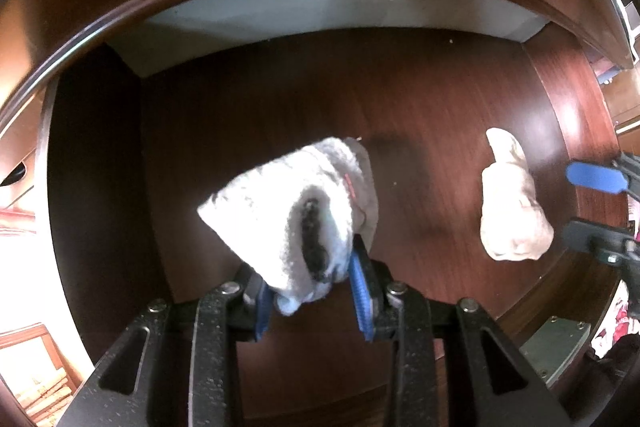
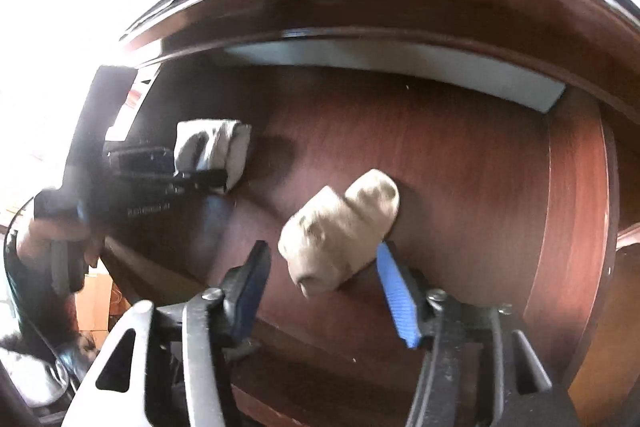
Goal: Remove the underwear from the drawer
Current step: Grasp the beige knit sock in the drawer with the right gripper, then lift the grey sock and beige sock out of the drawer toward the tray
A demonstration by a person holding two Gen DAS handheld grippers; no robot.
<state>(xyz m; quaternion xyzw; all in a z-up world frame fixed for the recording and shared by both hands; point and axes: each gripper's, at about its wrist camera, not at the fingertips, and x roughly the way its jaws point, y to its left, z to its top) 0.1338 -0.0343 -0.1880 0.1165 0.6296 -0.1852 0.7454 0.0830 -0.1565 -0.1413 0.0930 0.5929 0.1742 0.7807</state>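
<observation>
Left hand-held gripper [image 1: 316, 291] clamps white underwear [image 1: 296, 207] | beige roll [image 1: 512, 211] beside, drawer [image 1: 440, 99]

A white folded underwear [image 1: 296, 215] with a dark patch and a small red tag, and a beige rolled underwear [image 2: 340, 231], show against the dark reddish-brown wood-grain drawer [image 1: 440, 99], whose back panel is pale grey; gripper pads [image 2: 396, 295] are blue.

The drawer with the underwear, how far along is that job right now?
Done: the drawer is open. In hand: the left gripper is shut on the white bundle. The right gripper is open around the beige bundle, which isn't gripped. Left: grip the beige one and take both out.
</observation>
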